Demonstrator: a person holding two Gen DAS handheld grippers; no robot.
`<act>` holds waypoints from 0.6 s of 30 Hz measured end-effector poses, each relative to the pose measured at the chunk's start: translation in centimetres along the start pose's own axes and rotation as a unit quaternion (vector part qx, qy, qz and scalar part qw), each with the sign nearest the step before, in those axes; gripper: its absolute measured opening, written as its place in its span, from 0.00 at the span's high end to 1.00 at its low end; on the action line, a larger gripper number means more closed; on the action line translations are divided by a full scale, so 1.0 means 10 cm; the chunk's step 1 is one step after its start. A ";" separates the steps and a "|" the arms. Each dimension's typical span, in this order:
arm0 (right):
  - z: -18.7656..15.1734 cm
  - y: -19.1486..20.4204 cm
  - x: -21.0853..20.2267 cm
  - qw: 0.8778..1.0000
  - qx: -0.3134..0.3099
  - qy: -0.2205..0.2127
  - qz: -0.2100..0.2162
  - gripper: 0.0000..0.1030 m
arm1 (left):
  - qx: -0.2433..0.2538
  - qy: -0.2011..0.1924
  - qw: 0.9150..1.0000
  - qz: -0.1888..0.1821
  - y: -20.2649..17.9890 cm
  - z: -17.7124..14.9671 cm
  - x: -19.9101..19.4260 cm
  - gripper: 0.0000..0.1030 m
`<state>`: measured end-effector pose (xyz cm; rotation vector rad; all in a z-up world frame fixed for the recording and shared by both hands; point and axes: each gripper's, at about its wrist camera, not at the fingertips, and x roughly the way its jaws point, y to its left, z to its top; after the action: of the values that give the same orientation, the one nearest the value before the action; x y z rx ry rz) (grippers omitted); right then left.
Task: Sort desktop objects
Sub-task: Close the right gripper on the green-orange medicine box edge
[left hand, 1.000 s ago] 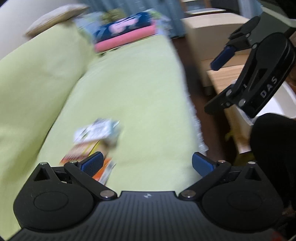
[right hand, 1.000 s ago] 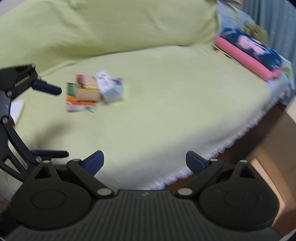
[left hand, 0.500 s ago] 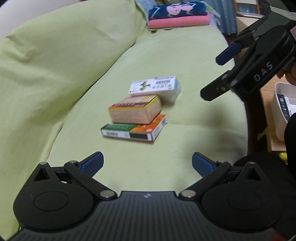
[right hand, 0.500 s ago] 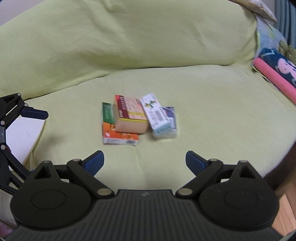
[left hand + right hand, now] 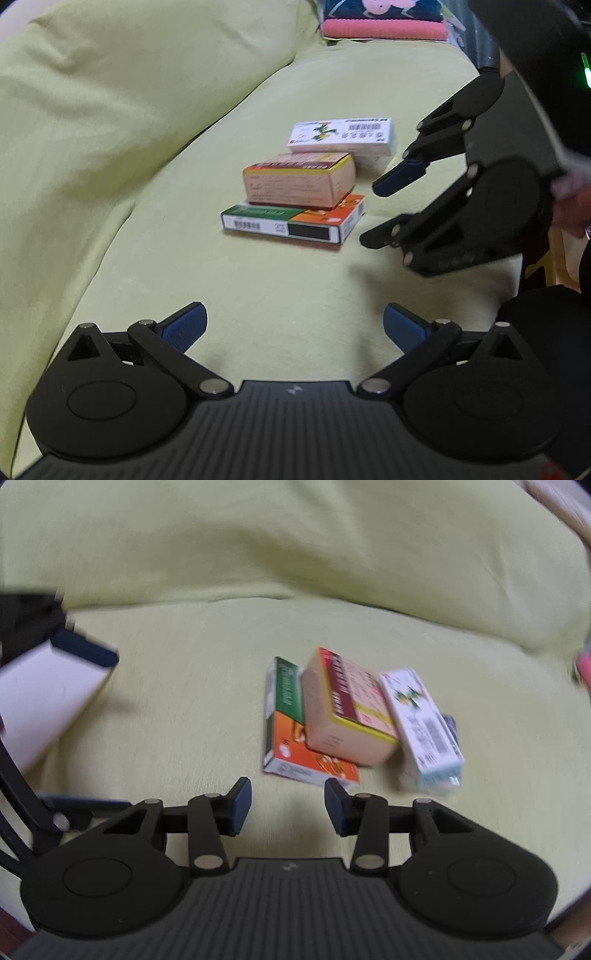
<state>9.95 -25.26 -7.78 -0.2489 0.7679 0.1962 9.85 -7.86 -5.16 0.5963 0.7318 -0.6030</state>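
- Boxes, small cluster on the yellow-green sofa seat (image 5: 288, 295), near the middle.
- Green-and-orange flat box (image 5: 295, 220) lies at the bottom; pink box with yellow edging (image 5: 299, 181) stacked on it, overhanging toward the backrest side.
- White box with barcode (image 5: 343, 139) just beside the pink one; touching or not, cannot tell. In the right wrist view it rests partly on something dark, blurred.
- Left gripper (image 5: 295, 325): fingers spread wide, nothing between them, above bare cushion, short of the boxes.
- Right gripper (image 5: 288, 808): fingers narrowed to a modest gap, holding nothing, low over the seat just beside the flat box's orange end.
- Folded pink and navy textiles (image 5: 384, 18) at the far end of the sofa.
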 end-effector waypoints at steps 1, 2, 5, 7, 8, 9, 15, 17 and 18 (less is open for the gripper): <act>0.01 0.05 0.04 1.000 -0.018 -0.002 -0.005 0.64 | -0.001 0.001 1.000 -0.001 0.00 -0.01 0.02 0.00; 0.01 0.10 0.08 0.999 -0.035 -0.004 -0.009 0.64 | -0.001 0.003 1.000 -0.001 0.01 -0.01 0.03 0.00; 0.02 0.22 0.20 0.997 -0.075 -0.006 -0.019 0.64 | -0.003 0.007 1.000 -0.003 0.02 -0.03 0.08 0.00; 0.02 0.27 0.28 0.995 -0.093 -0.006 -0.034 0.64 | -0.005 0.010 1.000 -0.004 0.02 -0.04 0.11 0.00; 0.01 0.30 0.32 0.994 -0.101 -0.006 -0.043 0.64 | -0.005 0.011 1.000 -0.005 0.03 -0.05 0.12 0.00; 0.01 0.32 0.36 0.993 -0.110 -0.006 -0.052 0.64 | -0.006 0.013 1.000 -0.006 0.03 -0.05 0.14 0.00; -0.04 0.47 0.52 0.979 -0.183 -0.007 -0.090 0.75 | -0.005 0.018 1.000 -0.013 0.00 -0.06 0.23 0.00; -0.05 0.48 0.50 0.977 -0.190 -0.009 -0.093 0.75 | -0.002 0.018 1.000 -0.014 -0.02 -0.06 0.25 0.00; -0.05 0.47 0.49 0.978 -0.186 -0.010 -0.092 0.75 | 0.000 0.018 1.000 -0.015 -0.03 -0.06 0.26 0.00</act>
<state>11.79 -20.54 -12.32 -0.6697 0.6794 0.1657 10.93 -8.40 -7.54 0.5981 0.7763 -0.6200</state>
